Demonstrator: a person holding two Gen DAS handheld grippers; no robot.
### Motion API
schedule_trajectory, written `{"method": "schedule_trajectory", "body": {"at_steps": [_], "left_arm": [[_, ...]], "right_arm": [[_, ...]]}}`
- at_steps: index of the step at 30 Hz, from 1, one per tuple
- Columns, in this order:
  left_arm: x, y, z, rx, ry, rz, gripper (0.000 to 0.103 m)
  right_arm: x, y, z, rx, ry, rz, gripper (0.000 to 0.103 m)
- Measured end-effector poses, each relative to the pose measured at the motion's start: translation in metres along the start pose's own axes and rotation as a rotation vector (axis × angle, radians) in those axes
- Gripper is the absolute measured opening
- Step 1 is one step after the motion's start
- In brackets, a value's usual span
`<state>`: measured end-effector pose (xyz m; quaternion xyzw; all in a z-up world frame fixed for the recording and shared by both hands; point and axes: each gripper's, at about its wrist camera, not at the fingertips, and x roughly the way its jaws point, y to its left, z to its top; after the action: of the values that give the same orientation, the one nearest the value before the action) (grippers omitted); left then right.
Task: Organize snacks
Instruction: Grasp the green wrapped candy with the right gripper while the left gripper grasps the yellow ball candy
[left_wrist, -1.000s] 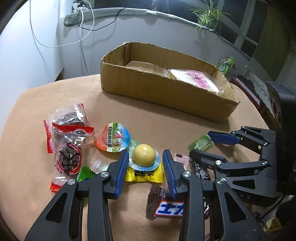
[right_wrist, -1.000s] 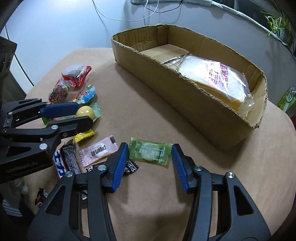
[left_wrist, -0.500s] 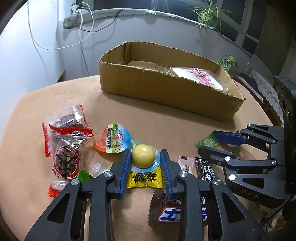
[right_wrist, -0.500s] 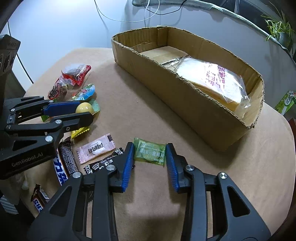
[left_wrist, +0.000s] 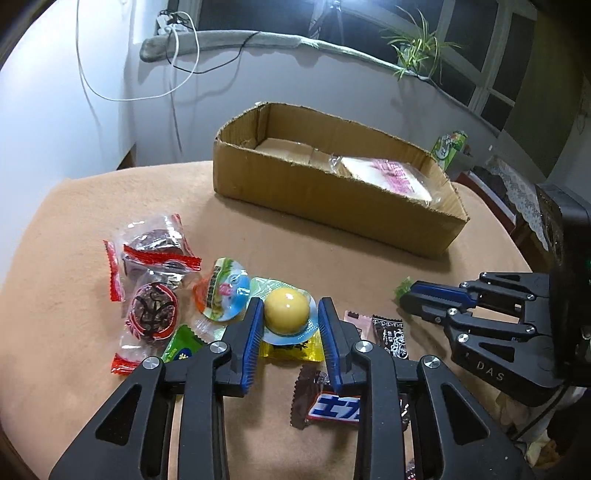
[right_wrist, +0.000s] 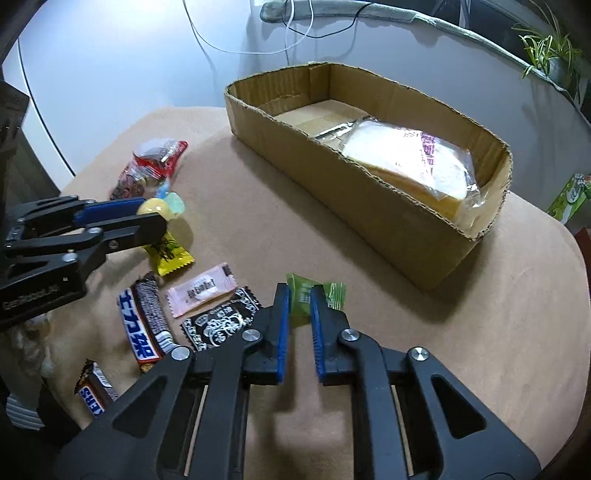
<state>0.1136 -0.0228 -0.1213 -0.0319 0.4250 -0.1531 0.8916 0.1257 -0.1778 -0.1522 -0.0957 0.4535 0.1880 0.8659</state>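
The yellow jelly cup (left_wrist: 286, 309) sat on the bench (left_wrist: 74, 229), left tool (left_wrist: 288, 321) clamped on its slick dome; better gripped low. The right tool (right_wrist: 298, 306) pinched the crinkly green candy (right_wrist: 301, 295), feather-light, near the box (right_wrist: 369, 206).

The left gripper (left_wrist: 287, 318) has its blue-padded fingers (left_wrist: 252, 325) closed against the rim of a jelly cup (left_wrist: 286, 312) with a yellow dome. Under it lies a yellow wrapped candy (left_wrist: 295, 349); left of it sit another jelly cup (left_wrist: 223, 291) and red-trimmed snack packets (left_wrist: 155, 266). A chocolate bar (left_wrist: 332, 404) lies nearer the camera. The right gripper (left_wrist: 408, 299) pinches what seems to be a green candy (left_wrist: 403, 286), mostly hidden. Beyond, the cardboard box (left_wrist: 332, 199) on the tan table (left_wrist: 74, 258) holds a bagged sandwich (left_wrist: 384, 173).
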Motion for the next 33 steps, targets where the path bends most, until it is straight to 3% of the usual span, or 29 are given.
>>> {"method": "schedule_trajectory", "body": {"at_steps": [1,3,8,17,20,23,28,33], "left_arm": [[0.0,0.0,0.0,0.001,0.0,-0.001,0.028],[0.0,-0.001,-0.001,0.003,0.001,0.001,0.028],[-0.005,0.001,-0.004,-0.005,-0.001,0.002,0.028],[-0.006,0.0,-0.004,-0.008,-0.011,-0.001,0.029],[-0.008,0.0,-0.004,-0.01,-0.015,-0.004,0.028],[-0.007,0.001,-0.003,-0.014,-0.014,-0.007,0.028],[-0.007,0.001,-0.003,-0.012,-0.011,-0.005,0.028],[-0.009,0.001,-0.002,-0.01,-0.014,-0.003,0.028]], "right_arm": [[0.001,0.0,0.0,-0.005,0.002,-0.001,0.012],[0.005,-0.002,0.0,-0.007,0.021,-0.005,0.031],[0.01,-0.012,-0.003,0.033,0.016,-0.024,0.05],[0.002,-0.03,-0.003,0.107,-0.005,0.004,0.051],[0.007,-0.034,-0.005,0.107,0.02,0.003,0.056],[0.009,-0.028,-0.003,0.063,0.02,0.017,0.068],[0.017,-0.014,0.0,-0.01,0.03,-0.033,0.066],[0.014,-0.015,0.003,-0.023,0.043,-0.032,0.032]]}}
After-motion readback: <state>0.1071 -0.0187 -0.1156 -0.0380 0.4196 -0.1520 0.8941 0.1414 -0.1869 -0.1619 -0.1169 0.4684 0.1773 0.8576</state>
